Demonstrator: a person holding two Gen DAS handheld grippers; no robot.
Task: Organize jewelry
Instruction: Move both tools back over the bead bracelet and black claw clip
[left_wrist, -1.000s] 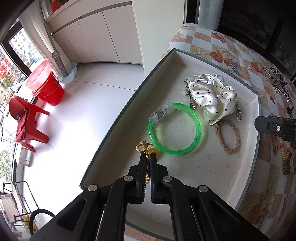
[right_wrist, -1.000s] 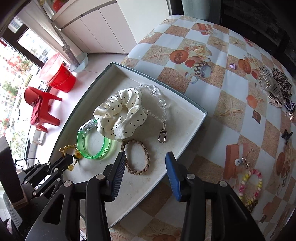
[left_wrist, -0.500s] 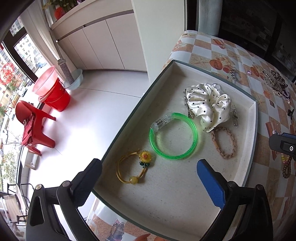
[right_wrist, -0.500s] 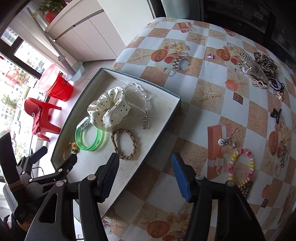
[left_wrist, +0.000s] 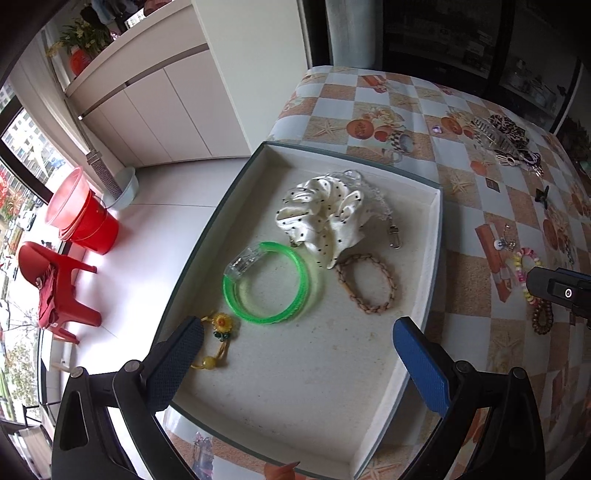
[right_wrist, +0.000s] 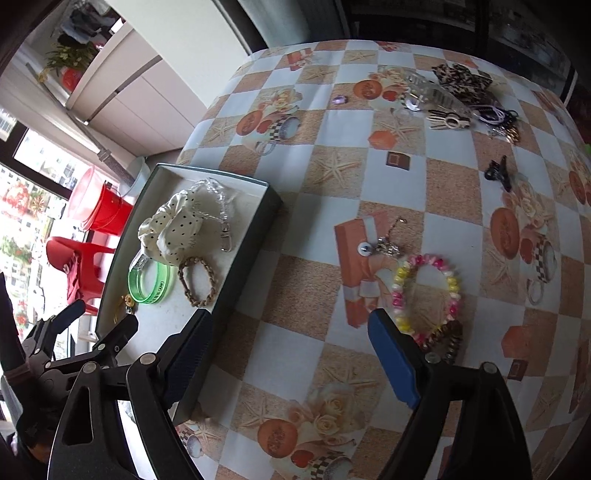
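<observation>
A shallow tray (left_wrist: 436, 236) (right_wrist: 271, 206) at the table's left edge holds a yellow sunflower bracelet (left_wrist: 218, 341), a green bangle (left_wrist: 267, 282) (right_wrist: 151, 282), a polka-dot scrunchie (left_wrist: 321, 218) (right_wrist: 171, 230), a braided bracelet (left_wrist: 367, 282) (right_wrist: 197, 282) and a clear chain with a clasp (right_wrist: 221, 221). My left gripper (left_wrist: 295, 354) is open and empty above the tray's near part. My right gripper (right_wrist: 290, 354) is open and empty over the tablecloth, with a pink and yellow bead bracelet (right_wrist: 424, 295) just beyond its right finger.
On the tablecloth lie a small charm (right_wrist: 384, 247), a brown bead bracelet (right_wrist: 448, 341), a black claw clip (right_wrist: 498, 171), and a pile of hair clips and scrunchies (right_wrist: 458, 99) at the far side. The floor drops away left of the tray.
My left gripper opened and let go of the sunflower bracelet, which now lies in the tray, then pulled back. My right gripper swung right, away from the tray toward the bead bracelet.
</observation>
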